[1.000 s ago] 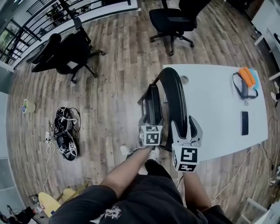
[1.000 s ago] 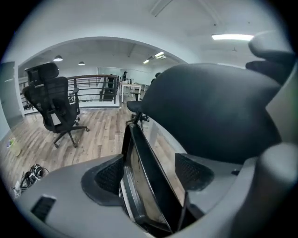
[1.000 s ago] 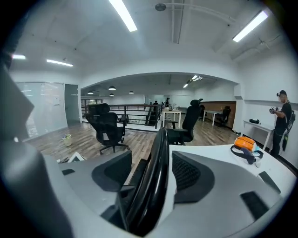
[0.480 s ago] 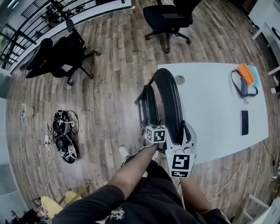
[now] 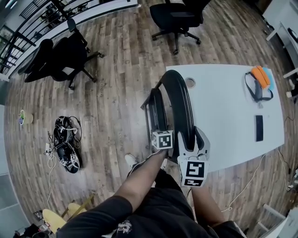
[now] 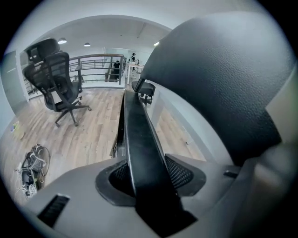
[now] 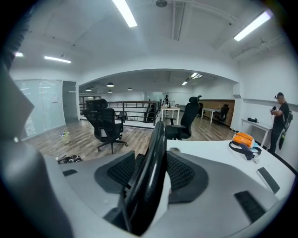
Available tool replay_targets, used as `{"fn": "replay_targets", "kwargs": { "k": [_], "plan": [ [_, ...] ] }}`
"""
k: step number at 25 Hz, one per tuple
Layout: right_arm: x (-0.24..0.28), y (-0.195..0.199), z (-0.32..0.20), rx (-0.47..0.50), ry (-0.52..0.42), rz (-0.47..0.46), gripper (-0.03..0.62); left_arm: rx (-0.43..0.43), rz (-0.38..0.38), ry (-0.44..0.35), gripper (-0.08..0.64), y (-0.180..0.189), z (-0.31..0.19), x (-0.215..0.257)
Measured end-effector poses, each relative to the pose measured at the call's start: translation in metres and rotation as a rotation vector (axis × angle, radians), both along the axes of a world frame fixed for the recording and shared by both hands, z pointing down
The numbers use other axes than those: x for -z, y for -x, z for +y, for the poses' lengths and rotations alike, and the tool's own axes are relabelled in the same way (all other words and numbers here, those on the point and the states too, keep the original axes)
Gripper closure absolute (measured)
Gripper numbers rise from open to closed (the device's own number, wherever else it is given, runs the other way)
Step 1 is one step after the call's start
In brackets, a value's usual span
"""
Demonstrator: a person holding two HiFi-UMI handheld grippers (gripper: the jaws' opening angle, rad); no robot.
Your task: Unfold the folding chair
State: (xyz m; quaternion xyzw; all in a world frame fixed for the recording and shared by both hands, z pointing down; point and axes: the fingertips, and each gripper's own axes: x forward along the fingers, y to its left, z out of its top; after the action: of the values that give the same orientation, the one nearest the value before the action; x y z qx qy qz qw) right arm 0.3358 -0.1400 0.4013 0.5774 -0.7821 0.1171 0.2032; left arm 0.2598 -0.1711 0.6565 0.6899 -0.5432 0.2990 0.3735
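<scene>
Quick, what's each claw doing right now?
Left gripper: jaws have just closed onto the seat edge, holding it.
Right gripper: open; jaws have just narrowed around the backrest, with a gap showing beside it.

Wood plank floor [image 5: 116, 93] running everywhere. White table [image 5: 223, 116] sitting at right, orange thing [image 5: 260, 76] and dark flat slab [image 5: 259, 128] lying on it. Black office chair [image 5: 174, 16] standing beyond table, second one [image 5: 60, 56] parking near black railing [image 5: 28, 28]. Cable tangle [image 5: 65, 144] lying on floor. Strip lights [image 7: 125, 11] glowing overhead.

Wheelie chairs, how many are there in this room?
2. One wheelie chair stands on the wooden floor at the head view's upper left. The other is at the top, beyond the white table. More may be hidden out of frame.
</scene>
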Motion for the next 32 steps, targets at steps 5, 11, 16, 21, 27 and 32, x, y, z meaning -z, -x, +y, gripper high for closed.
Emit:
{"fn": "replay_targets", "kwargs": {
  "k": [5, 11, 16, 21, 27, 32],
  "plan": [
    [-0.002, -0.006, 0.002, -0.020, 0.015, -0.008, 0.415, -0.010, 0.050, 0.000, 0.380, 0.000, 0.002, 0.001],
    [-0.003, -0.012, 0.002, -0.041, 0.018, -0.012, 0.422, -0.019, 0.056, -0.007, 0.377, 0.014, 0.004, 0.004],
    [-0.007, -0.011, 0.001, -0.049, 0.062, -0.034, 0.423, -0.016, 0.081, -0.001, 0.371, 0.044, 0.012, 0.010],
    [-0.018, -0.018, 0.002, -0.078, 0.117, -0.057, 0.425, 0.035, 0.111, 0.016, 0.362, 0.092, 0.022, 0.017],
    [-0.032, -0.004, 0.000, -0.076, 0.182, -0.127, 0.428, 0.081, 0.181, 0.030, 0.342, 0.176, 0.034, -0.005],
    [-0.040, 0.018, 0.002, -0.096, 0.206, -0.126, 0.428, 0.098, 0.235, 0.014, 0.330, 0.236, 0.042, -0.019]
  ]
}}
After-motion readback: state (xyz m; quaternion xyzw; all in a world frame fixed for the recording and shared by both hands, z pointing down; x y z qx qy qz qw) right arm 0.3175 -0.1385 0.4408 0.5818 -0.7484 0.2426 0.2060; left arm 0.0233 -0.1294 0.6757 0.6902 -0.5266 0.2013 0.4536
